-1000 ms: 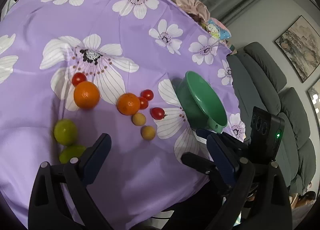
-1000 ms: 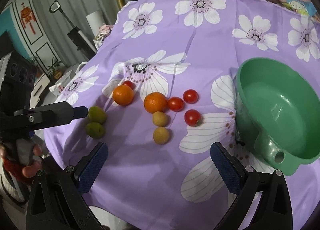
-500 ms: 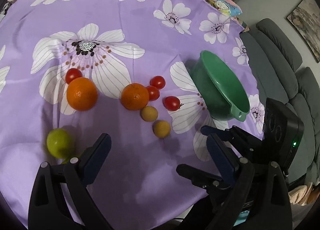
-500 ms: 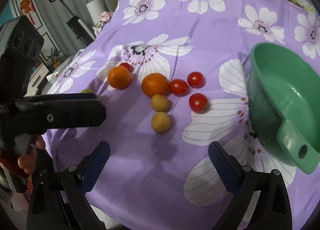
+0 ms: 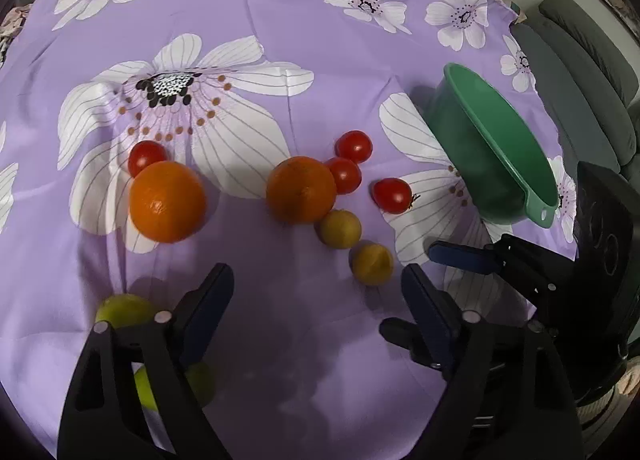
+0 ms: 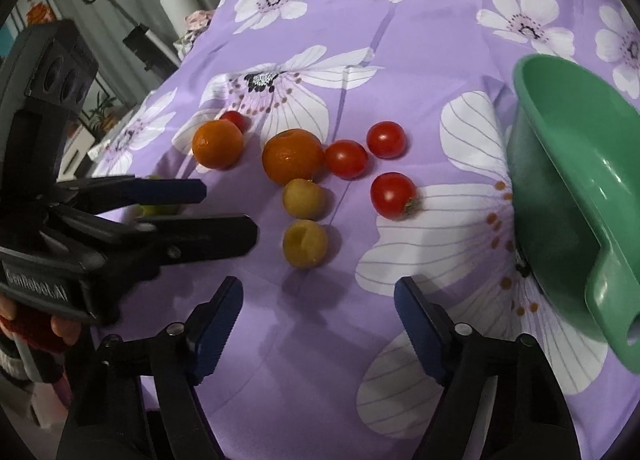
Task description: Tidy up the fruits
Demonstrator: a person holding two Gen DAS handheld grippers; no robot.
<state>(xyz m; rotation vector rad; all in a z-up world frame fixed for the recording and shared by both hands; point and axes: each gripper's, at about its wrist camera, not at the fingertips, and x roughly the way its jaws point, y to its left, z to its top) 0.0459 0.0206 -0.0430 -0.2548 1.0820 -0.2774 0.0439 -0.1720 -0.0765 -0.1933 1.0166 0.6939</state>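
The fruits are spread over a tabletop covered by a purple flowered cloth (image 5: pixel 328 39). Two oranges are seen: one (image 5: pixel 167 207) to the left with a cherry tomato (image 5: pixel 146 155) touching its far side, and a second orange (image 5: pixel 301 189) in the middle. Against that second orange rest a cherry tomato (image 5: pixel 343 175) and a small yellow fruit (image 5: pixel 340 228); another tomato (image 5: pixel 354 146) lies just behind, and a fourth (image 5: pixel 392 195) lies apart, toward the green bowl (image 5: pixel 500 147). A second yellow fruit (image 5: pixel 372 264) lies just beside the first, nearer the camera.

The green bowl stands at the right edge of the cloth, its handle with a hole turned toward the viewer; nothing can be seen inside it. Two green fruits (image 5: pixel 124 310) lie at the near left, partly hidden behind the left finger.

The left hand-held gripper (image 5: pixel 316 292) is held spread over bare cloth, its jaws having just been narrowing slightly, with nothing between them. The right hand-held gripper (image 6: pixel 318 302) is likewise parted and empty, its jaws having just been closing; the nearer yellow fruit lies just ahead of it. In the right wrist view the left hand-held gripper is seen to block the green fruits. A grey sofa (image 5: pixel 592 71) is seen beyond the table.
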